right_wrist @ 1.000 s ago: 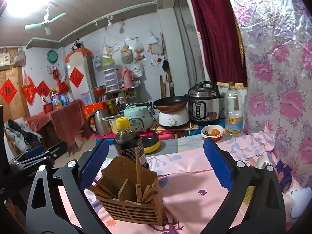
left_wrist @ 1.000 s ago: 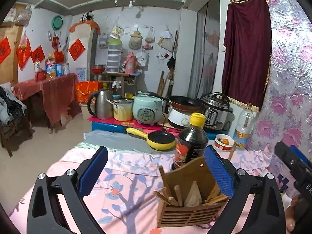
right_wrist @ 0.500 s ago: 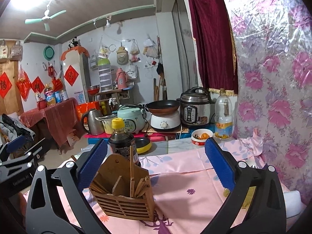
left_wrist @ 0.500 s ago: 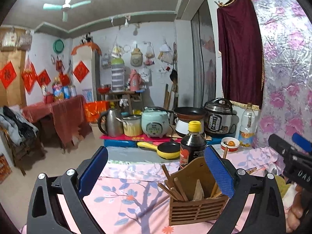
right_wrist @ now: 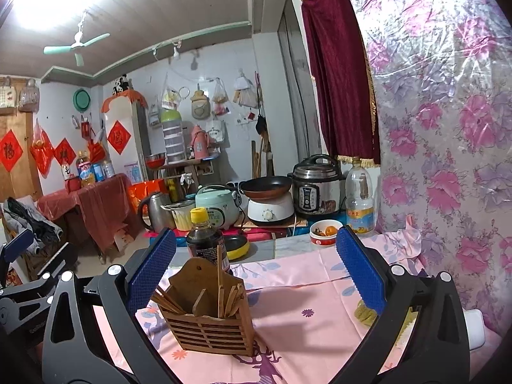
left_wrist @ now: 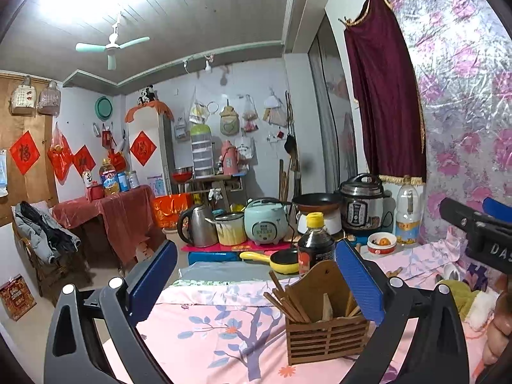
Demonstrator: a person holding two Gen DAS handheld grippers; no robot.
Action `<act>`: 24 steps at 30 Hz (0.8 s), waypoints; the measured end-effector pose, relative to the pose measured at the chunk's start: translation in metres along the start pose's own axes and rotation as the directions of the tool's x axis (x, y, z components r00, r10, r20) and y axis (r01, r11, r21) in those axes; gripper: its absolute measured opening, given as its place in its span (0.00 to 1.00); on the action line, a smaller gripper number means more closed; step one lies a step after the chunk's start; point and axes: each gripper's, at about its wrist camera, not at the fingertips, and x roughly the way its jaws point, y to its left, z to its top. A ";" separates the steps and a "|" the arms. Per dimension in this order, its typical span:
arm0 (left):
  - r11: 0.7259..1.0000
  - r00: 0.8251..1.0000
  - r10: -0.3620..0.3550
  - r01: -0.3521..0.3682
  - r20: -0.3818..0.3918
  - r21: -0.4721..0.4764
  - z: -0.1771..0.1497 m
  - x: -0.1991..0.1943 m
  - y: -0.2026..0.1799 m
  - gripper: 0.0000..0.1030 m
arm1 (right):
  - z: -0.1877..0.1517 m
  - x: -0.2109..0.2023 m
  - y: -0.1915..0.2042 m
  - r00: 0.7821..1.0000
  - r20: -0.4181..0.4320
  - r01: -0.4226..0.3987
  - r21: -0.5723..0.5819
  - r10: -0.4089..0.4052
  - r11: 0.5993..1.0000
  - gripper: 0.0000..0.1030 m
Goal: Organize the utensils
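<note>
A slatted wooden utensil holder [left_wrist: 324, 332] [right_wrist: 208, 323] stands on the pink flowered tablecloth [left_wrist: 217, 336] [right_wrist: 304, 316]. Several wooden chopsticks [left_wrist: 284, 299] [right_wrist: 220, 284] lean inside it. My left gripper [left_wrist: 256, 283] is open and empty, raised above the cloth, with the holder just behind its right finger. My right gripper [right_wrist: 256, 275] is also open and empty, the holder low between its fingers toward the left one. The right gripper's body [left_wrist: 476, 233] shows at the right edge of the left wrist view, and the left gripper's body [right_wrist: 19, 275] at the left edge of the right wrist view.
A dark sauce bottle [left_wrist: 315, 246] [right_wrist: 206, 238] stands right behind the holder. Further back are a yellow pan [left_wrist: 281, 260], a small bowl [right_wrist: 326, 232], an oil bottle [right_wrist: 360, 204], rice cookers and a kettle [left_wrist: 196, 227]. A yellow-green cloth [left_wrist: 460, 294] lies at the right.
Both cameras have tilted upward, showing more ceiling and the fan. The holder has slid lower and to the right in the left wrist view. Both grippers stay open.
</note>
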 end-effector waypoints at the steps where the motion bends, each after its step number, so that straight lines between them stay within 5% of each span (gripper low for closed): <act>1: 1.000 1.000 -0.001 0.001 0.005 0.003 0.001 -0.003 -0.001 0.95 | 0.000 -0.002 0.000 1.000 0.001 0.003 -0.003 -0.003 1.000 0.94; 10: 0.999 0.998 0.009 -0.011 0.056 0.035 0.002 -0.030 -0.006 0.95 | 0.001 -0.023 -0.001 1.000 0.009 0.010 0.009 -0.010 1.000 0.94; 17: 0.999 0.999 0.035 -0.036 0.014 0.025 -0.033 -0.041 0.006 0.95 | -0.006 -0.034 0.002 1.000 -0.023 -0.005 0.039 0.006 0.999 0.94; 24: 0.999 0.999 0.033 -0.034 -0.029 -0.043 -0.054 -0.047 0.023 0.95 | -0.058 -0.049 0.006 0.998 -0.046 0.050 -0.034 -0.051 0.998 0.94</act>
